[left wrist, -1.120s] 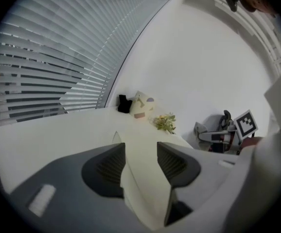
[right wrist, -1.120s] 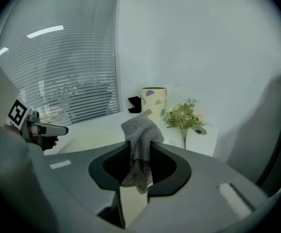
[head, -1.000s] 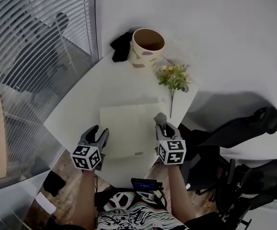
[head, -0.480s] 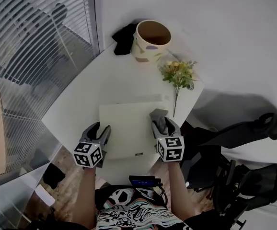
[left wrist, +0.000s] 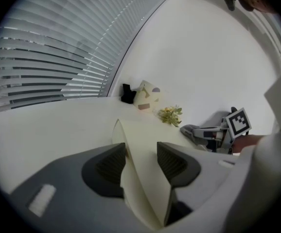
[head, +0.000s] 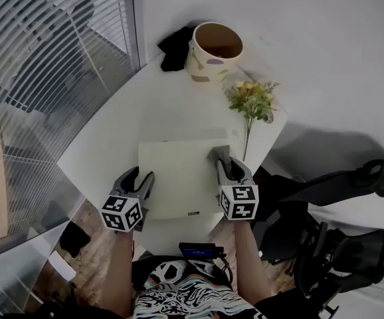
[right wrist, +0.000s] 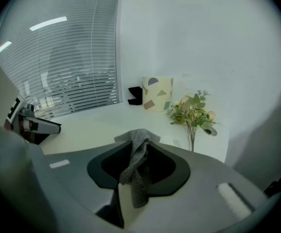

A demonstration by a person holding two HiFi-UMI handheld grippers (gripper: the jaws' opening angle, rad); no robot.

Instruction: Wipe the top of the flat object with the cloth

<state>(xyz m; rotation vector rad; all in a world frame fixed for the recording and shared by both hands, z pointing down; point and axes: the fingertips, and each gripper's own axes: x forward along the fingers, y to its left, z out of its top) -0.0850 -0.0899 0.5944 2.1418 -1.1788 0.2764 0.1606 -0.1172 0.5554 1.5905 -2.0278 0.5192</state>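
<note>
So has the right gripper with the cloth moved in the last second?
Yes, slightly: the right gripper, holding the cloth, has shifted left, away from the flower stem and further onto the flat object.

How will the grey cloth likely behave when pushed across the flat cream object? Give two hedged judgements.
Probably floppy: the cloth droops in folds from the right tongs. Its coarse knitted weave may drag rather than slip.
</note>
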